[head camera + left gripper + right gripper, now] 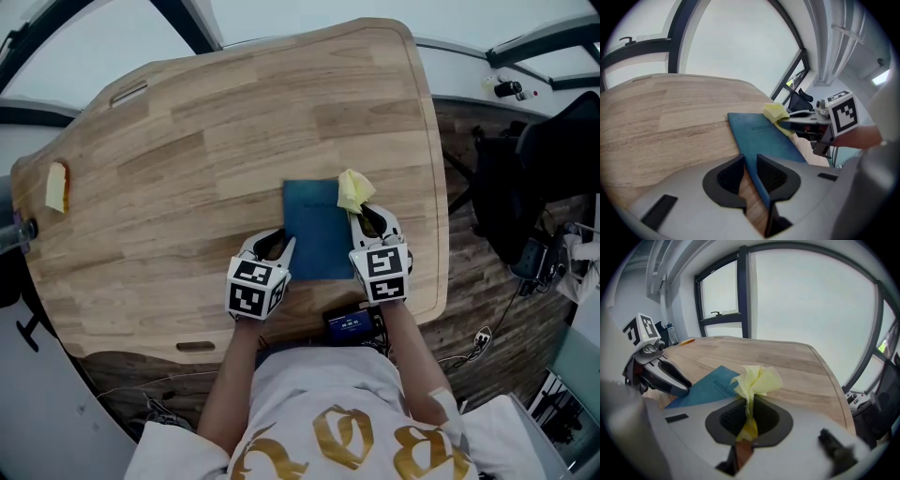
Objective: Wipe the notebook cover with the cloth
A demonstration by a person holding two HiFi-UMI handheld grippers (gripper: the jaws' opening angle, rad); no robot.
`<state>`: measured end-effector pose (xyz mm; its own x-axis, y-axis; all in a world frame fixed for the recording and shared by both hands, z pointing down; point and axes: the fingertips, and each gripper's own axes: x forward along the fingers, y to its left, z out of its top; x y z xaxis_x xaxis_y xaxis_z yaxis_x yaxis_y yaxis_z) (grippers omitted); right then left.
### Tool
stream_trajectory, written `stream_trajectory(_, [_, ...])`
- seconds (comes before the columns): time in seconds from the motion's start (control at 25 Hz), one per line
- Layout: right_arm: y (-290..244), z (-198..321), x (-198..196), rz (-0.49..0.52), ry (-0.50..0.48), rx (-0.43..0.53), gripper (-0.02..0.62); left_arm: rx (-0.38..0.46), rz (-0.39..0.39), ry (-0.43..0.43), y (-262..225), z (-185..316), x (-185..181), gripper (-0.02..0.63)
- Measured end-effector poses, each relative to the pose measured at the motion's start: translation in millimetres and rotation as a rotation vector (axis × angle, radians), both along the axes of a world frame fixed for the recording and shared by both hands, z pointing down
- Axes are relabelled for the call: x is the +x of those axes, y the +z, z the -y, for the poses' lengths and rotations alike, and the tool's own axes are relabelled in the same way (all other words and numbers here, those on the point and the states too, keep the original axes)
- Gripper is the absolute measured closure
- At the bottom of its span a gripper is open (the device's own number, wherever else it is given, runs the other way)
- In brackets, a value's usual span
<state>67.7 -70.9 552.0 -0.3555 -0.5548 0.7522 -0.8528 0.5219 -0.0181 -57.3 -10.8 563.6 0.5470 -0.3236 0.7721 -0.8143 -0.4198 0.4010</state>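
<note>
The blue notebook (319, 230) lies flat on the wooden worktop (234, 122), close to the near edge and right in front of me, its cover facing up with the word "notebook" printed on it. My left hand-held gripper (281, 246) has its jaws closed narrow on the notebook's near left edge, and the left gripper view shows the cover's edge pinched between the two dark pads. My right hand-held gripper (366, 214) sits along the notebook's right side with its jaws clamped on the yellow cloth (353, 190). The cloth stands out of the jaws in a crumpled bunch over the notebook's far right corner; I cannot tell whether it is pressing on the cover.

Each hand-held gripper carries its marker cube, the left one (255, 289) just off the notebook's near left corner and the right one (382, 272) beside its near right corner. A small dark device (352, 325) sits at the worktop's near edge between my forearms. Well apart, at the worktop's left edge, lies a small yellow item (56, 186). Big windows (806, 301) stand beyond the worktop's far side.
</note>
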Motion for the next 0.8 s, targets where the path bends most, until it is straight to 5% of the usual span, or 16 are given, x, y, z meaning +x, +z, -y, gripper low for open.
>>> stream_trajectory(0.8, [4.6, -2.0, -60.6, -0.013, -0.199, -0.005, 0.558, 0.007, -0.049, -0.011, 0.1, 0.5, -1.0, 0.518])
